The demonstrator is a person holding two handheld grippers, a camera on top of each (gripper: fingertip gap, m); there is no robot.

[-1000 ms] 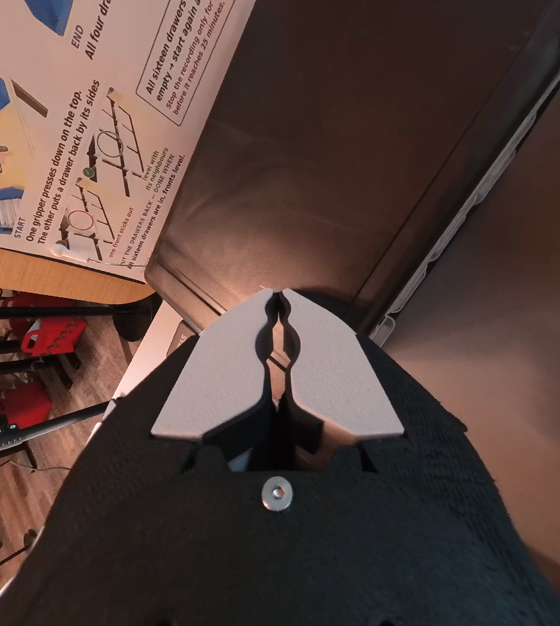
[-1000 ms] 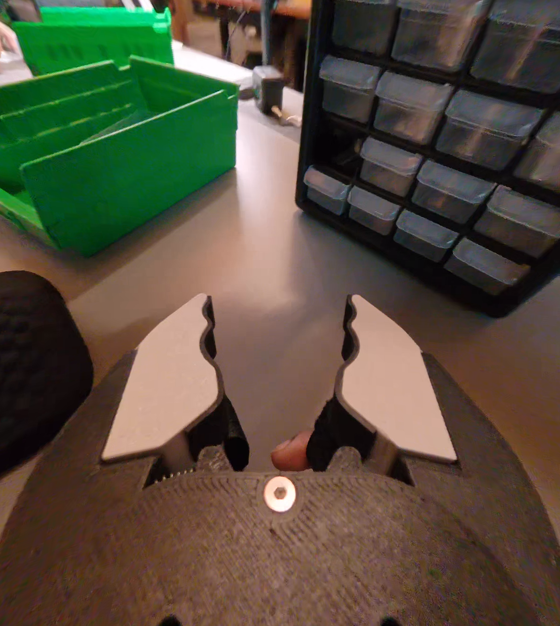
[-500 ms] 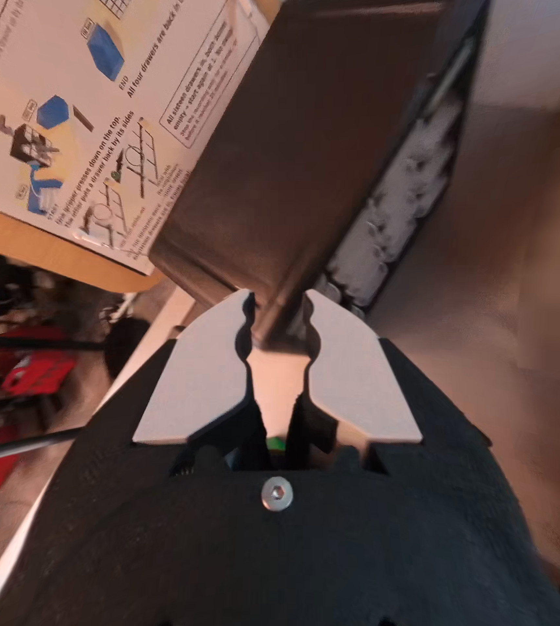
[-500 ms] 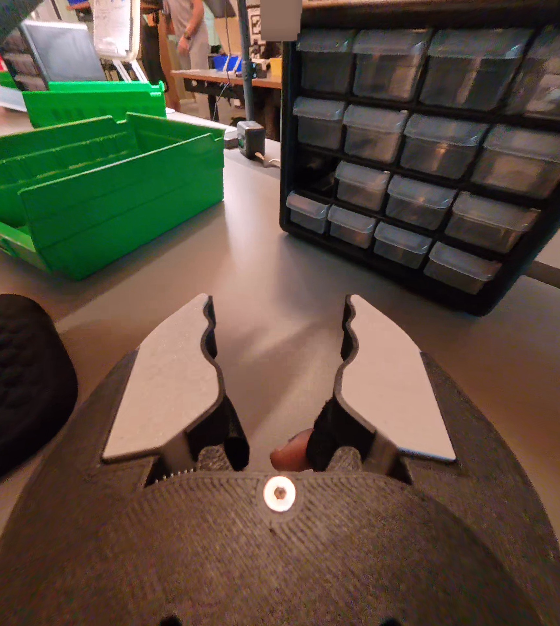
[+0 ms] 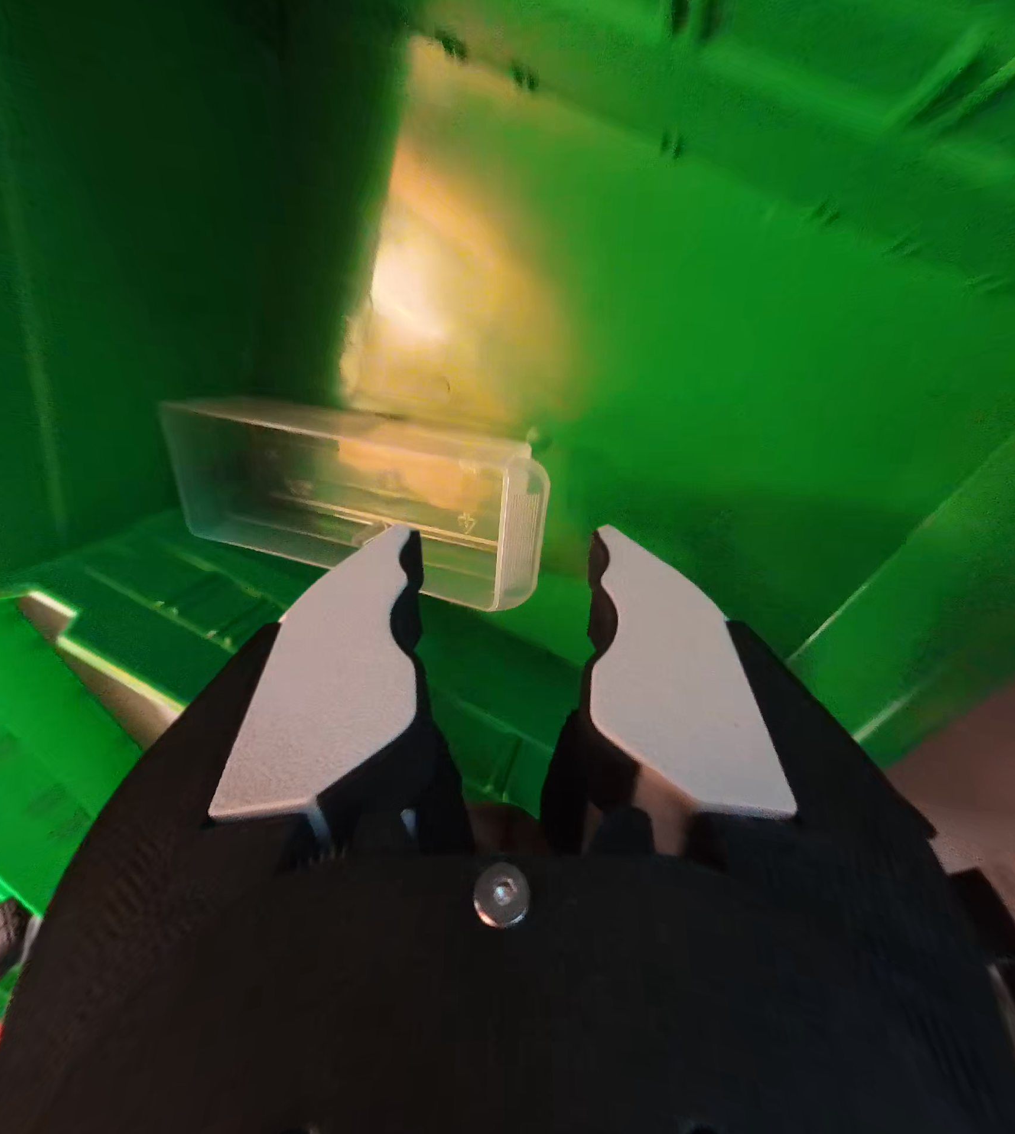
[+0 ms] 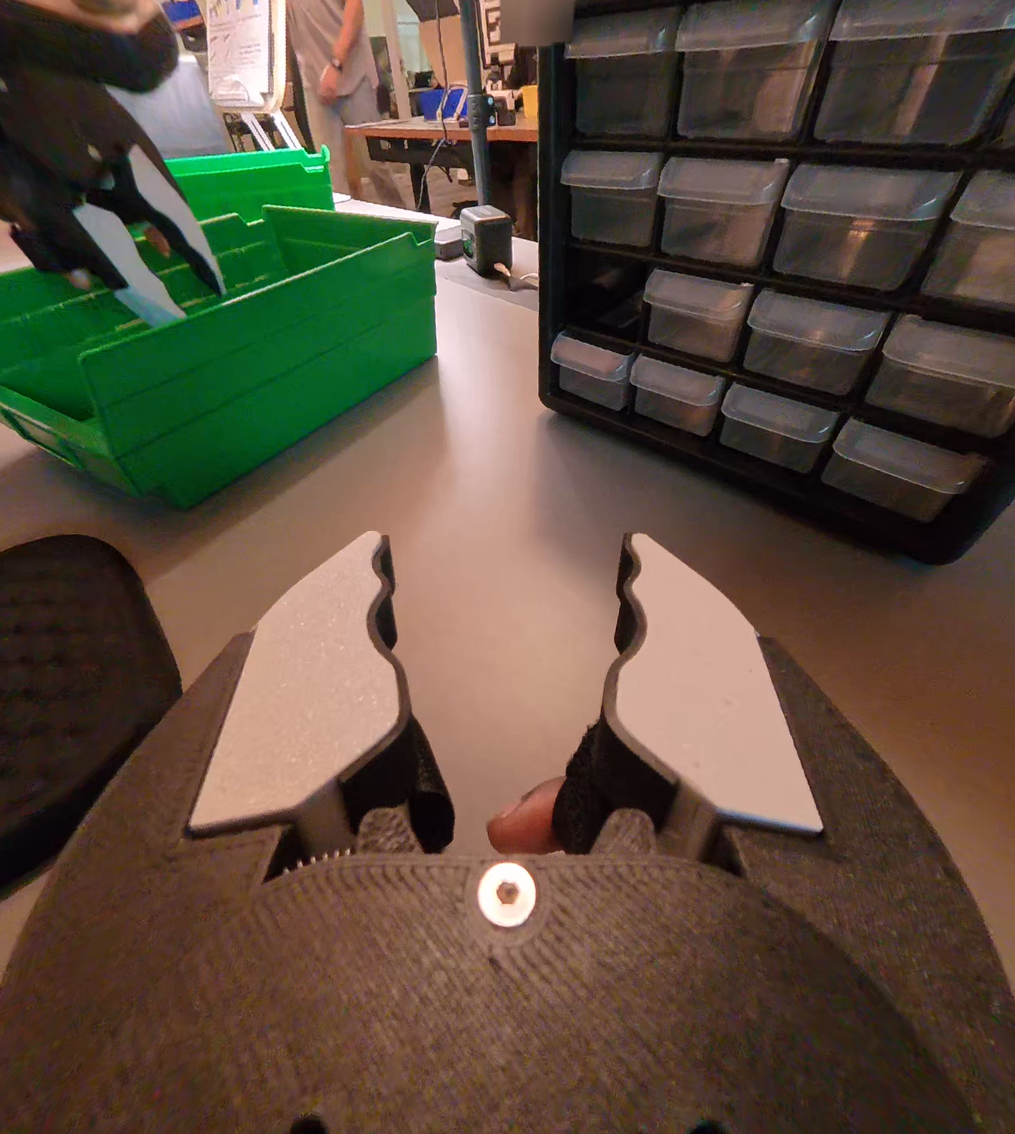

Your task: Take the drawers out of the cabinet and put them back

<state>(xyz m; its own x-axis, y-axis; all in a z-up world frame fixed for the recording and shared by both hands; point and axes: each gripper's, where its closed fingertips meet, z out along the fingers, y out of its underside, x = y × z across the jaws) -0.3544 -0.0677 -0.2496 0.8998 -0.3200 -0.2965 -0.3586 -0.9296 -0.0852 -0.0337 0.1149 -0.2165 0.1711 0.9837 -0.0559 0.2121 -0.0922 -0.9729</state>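
Observation:
A clear plastic drawer (image 5: 364, 491) lies on its side inside the green bin (image 5: 738, 343). My left gripper (image 5: 502, 543) is open and empty just above and in front of it. In the right wrist view the left gripper (image 6: 186, 300) reaches down into the green bin (image 6: 259, 393). The black cabinet (image 6: 548, 245) stands at the right, with clear drawers (image 6: 812, 343) in most slots and one dark empty slot (image 6: 606, 300) at the left of the third row. My right gripper (image 6: 505, 546) is open and empty above the grey table (image 6: 493, 466).
A second green bin (image 6: 265, 178) stands behind the first. A small grey device (image 6: 486, 236) with a cable sits by the cabinet's left side. A black padded object (image 6: 32, 675) lies at the front left. A person (image 6: 333, 67) stands far behind.
My left gripper left the cabinet's top, swung over into the green bin and opened. The right gripper stayed open and drew back a little, tilting up.

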